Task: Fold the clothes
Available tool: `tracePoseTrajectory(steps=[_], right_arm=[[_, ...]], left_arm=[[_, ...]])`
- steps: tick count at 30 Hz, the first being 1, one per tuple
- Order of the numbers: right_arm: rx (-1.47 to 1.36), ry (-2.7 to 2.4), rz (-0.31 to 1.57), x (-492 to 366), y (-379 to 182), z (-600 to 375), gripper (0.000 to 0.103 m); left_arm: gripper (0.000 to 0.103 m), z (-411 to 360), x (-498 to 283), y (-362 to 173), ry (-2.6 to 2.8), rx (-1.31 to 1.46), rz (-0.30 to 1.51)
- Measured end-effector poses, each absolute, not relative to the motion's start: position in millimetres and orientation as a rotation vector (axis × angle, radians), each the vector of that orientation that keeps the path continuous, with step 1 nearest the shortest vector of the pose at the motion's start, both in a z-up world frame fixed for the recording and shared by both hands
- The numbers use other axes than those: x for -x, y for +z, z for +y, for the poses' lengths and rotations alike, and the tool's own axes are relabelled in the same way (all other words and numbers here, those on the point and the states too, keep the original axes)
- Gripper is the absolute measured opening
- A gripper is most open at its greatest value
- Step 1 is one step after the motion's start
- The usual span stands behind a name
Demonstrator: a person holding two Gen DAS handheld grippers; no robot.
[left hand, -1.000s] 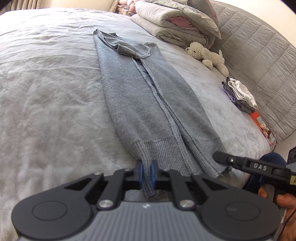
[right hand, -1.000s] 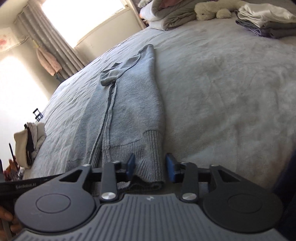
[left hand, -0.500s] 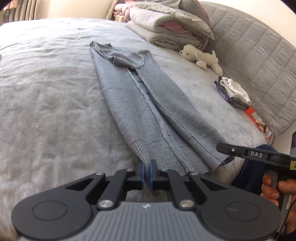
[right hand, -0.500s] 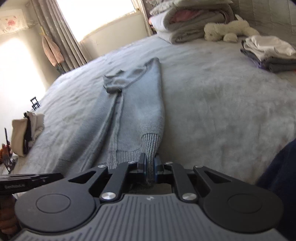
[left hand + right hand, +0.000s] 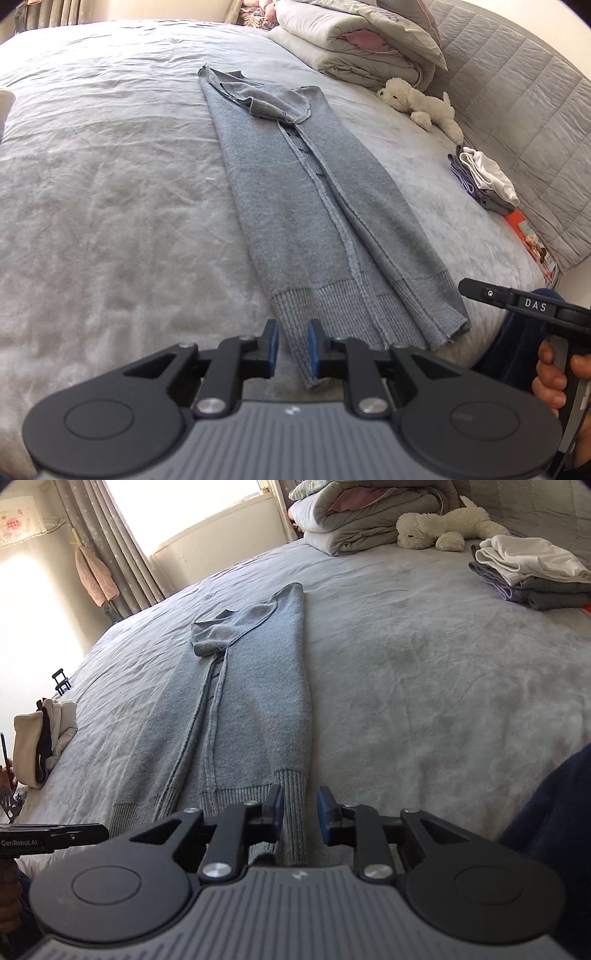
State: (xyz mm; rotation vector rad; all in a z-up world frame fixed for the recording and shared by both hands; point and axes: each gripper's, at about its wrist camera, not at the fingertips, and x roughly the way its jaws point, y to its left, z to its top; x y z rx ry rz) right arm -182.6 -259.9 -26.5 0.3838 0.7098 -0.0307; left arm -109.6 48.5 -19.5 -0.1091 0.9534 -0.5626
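Item: 1 grey cardigan (image 5: 314,206), folded lengthwise into a narrow strip on the bed (image 5: 110,184), stretching away ahead of both claws. Left gripper (image 5: 291,347): jaws opening, narrow gap, ribbed hem between the pads, unpressed. Right gripper (image 5: 300,814): likewise opening, hem corner between its pads.

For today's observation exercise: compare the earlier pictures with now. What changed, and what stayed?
Both hand-held grippers, left and right, were clamped on the long grey knitted cardigan's ribbed hem; now their jaws are opening, releasing it. The cardigan, white plush dog and folded clothes pile stayed put.
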Motion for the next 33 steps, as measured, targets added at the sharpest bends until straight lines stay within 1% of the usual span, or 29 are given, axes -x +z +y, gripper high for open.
tracePoseTrajectory(steps=[4, 6, 7, 11, 12, 13, 14, 16, 17, 19, 20, 21, 22, 23, 26, 30, 33], right_arm=[[-0.317, 0.062, 0.708, 154.3, -12.0, -256.8, 0.024], [-0.295, 0.121, 0.707, 136.6, -4.1, -254.9, 0.024], [-0.268, 0.159, 0.704, 124.8, 0.2, -251.4, 0.024], [-0.079, 0.269, 0.724, 74.7, 11.2, -228.9, 0.033], [-0.037, 0.275, 0.714, 62.6, 13.6, -225.1, 0.037], [-0.003, 0.275, 0.701, 49.6, 15.8, -222.6, 0.047], [0.009, 0.262, 0.687, 36.2, 16.6, -223.6, 0.05], [-0.024, 0.236, 0.679, 16.4, 12.0, -231.0, 0.05], [-0.057, 0.222, 0.68, 13.4, 5.2, -235.7, 0.05], [-0.122, 0.195, 0.681, 7.3, -8.4, -245.2, 0.05], [-0.155, 0.181, 0.681, 4.3, -15.2, -249.9, 0.044], [-0.182, 0.172, 0.689, 2.3, -21.6, -254.0, 0.038], [-0.191, 0.174, 0.706, 2.3, -24.1, -256.2, 0.031], [-0.179, 0.178, 0.709, 1.8, -21.2, -256.7, 0.028], [-0.134, 0.159, 0.696, 4.2, -16.4, -256.7, 0.028], [-0.174, 0.154, 0.691, 2.1, -12.9, -265.0, 0.028], [-0.189, 0.147, 0.685, 2.2, -11.3, -269.0, 0.028]], left_arm=[[0.026, 51.6, 85.5, -3.0, -0.532, 0.117, 0.926], [0.036, 49.3, 65.8, 5.3, -0.519, 0.103, 0.903], [0.037, 47.5, 54.4, 6.2, -0.512, 0.101, 0.908], [0.037, 38.4, 5.3, -5.4, -0.472, 0.101, 0.945], [0.037, 35.3, -2.1, -12.4, -0.466, 0.09, 0.95], [0.037, 32.2, -9.6, -19.5, -0.459, 0.078, 0.955], [0.037, 29.1, -17.0, -26.5, -0.453, 0.066, 0.96], [0.037, 24.6, -24.8, -36.7, -0.445, 0.048, 0.945], [0.036, 23.2, -25.7, -39.8, -0.444, 0.04, 0.927], [0.017, 23.0, -23.1, -38.2, -0.445, 0.014, 0.887], [0.001, 22.9, -21.9, -37.3, -0.446, 0.001, 0.868], [0.0, 23.2, -21.4, -35.8, -0.445, -0.01, 0.859], [0.0, 23.6, -20.9, -34.3, -0.443, -0.02, 0.851], [0.0, 23.8, -20.3, -32.7, -0.442, -0.031, 0.842], [0.0, 21.2, -17.0, -24.1, -0.441, -0.052, 0.823], [0.0, 7.7, -10.7, -5.8, -0.472, -0.061, 0.786], [0.001, -19.8, -8.5, 5.9, -0.592, -0.021, 0.769]])
